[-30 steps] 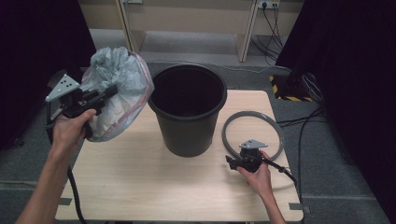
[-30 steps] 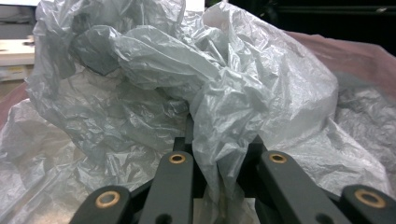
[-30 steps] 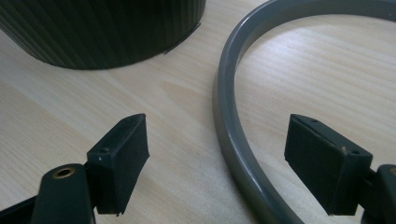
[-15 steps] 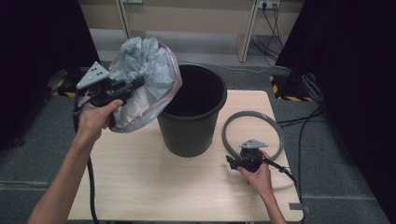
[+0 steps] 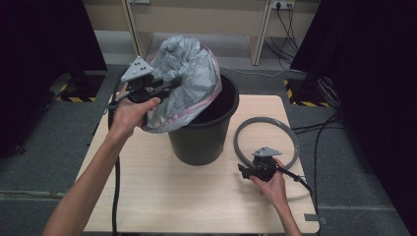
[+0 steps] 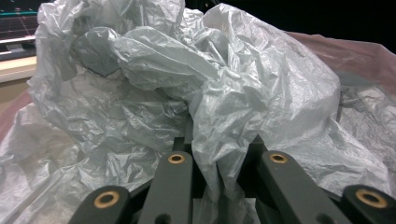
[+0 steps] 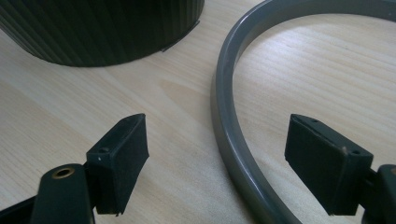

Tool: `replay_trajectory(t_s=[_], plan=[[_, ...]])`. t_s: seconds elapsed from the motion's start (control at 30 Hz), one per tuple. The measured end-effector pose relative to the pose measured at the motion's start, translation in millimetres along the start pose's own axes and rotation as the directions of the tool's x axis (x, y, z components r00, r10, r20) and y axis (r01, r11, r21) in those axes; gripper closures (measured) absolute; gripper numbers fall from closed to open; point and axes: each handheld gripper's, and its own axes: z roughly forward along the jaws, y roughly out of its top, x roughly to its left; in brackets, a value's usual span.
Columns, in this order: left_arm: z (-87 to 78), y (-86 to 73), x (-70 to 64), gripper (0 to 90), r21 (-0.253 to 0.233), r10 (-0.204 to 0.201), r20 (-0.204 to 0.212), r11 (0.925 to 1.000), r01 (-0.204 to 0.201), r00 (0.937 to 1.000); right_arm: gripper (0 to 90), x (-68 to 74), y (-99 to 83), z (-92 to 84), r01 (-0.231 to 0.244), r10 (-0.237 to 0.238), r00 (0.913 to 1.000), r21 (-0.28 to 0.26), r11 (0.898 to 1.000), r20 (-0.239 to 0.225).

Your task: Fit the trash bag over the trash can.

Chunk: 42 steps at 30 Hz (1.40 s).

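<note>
A crumpled grey plastic bag (image 5: pixel 189 73) with a pink-edged rim hangs over the left rim of the black ribbed bin (image 5: pixel 204 142), which stands on the wooden table (image 5: pixel 162 196). My left gripper (image 5: pixel 173 84) is held up in the air at the bag's left side and is shut on a fold of it. In the left gripper view the bag (image 6: pixel 201 84) bunches between the two jaws of the left gripper (image 6: pixel 219 156). My right gripper (image 5: pixel 243 170) rests low on the table, open. In the right gripper view its pads (image 7: pixel 126 158) straddle the grey ring (image 7: pixel 219 98) without touching it.
The grey ring (image 5: pixel 290 142) lies flat on the table to the right of the bin. Cables trail from both grippers, and more run across the floor at the right. Dark curtains stand on both sides, and a pale cabinet is behind the table.
My left hand has carried the bag to the right, from beside the bin to over its left rim. The right hand and its gripper have stayed still.
</note>
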Motion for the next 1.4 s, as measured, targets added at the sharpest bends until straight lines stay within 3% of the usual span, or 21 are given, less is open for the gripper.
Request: replay_trajectory(t_s=[0.23,0.57,0.7,0.8,0.87,0.97,1.17,1.4], plan=[[21.5,-1.2,-9.2,79.1,0.040,0.015,0.017,0.9991,-0.016,0.9997,21.8,0.7,-0.3,1.2,0.001,-0.001,1.0000,0.003,1.000,-0.003],[37.4,2.9,-21.4,77.2,0.069,0.026,0.053,0.9972,-0.029,0.9983,21.9,0.1,0.2,1.0,0.001,-0.001,1.0000,0.001,1.000,-0.005],[40.3,1.3,-22.7,68.9,0.090,0.034,0.071,0.9951,-0.040,0.9969,22.0,0.5,0.1,0.6,0.003,-0.003,1.0000,0.000,1.000,-0.008],[37.9,2.8,-21.0,57.2,0.071,0.002,0.079,0.9974,-0.007,0.9969,22.1,-0.2,0.9,-0.2,0.000,0.000,0.9999,-0.006,1.000,-0.011],[36.4,4.6,-21.1,48.4,0.064,0.002,0.071,0.9979,-0.006,0.9975,22.2,-0.4,1.1,-0.6,-0.003,0.003,1.0000,-0.008,1.000,-0.008],[33.2,8.9,-19.9,42.4,0.047,-0.001,0.063,0.9989,-0.002,0.9980,22.2,-0.3,1.3,-0.6,-0.008,0.007,0.9999,-0.007,1.000,-0.010],[22.5,17.7,-16.9,34.1,-0.013,-0.040,0.087,0.9991,0.041,0.9954,22.3,-1.2,2.1,-1.5,-0.006,0.006,0.9999,-0.010,1.000,-0.009],[15.4,19.4,-16.1,29.4,-0.011,-0.056,0.113,0.9983,0.058,0.9920,22.4,-1.1,2.7,-1.9,-0.014,0.014,0.9999,-0.014,1.000,-0.010]])
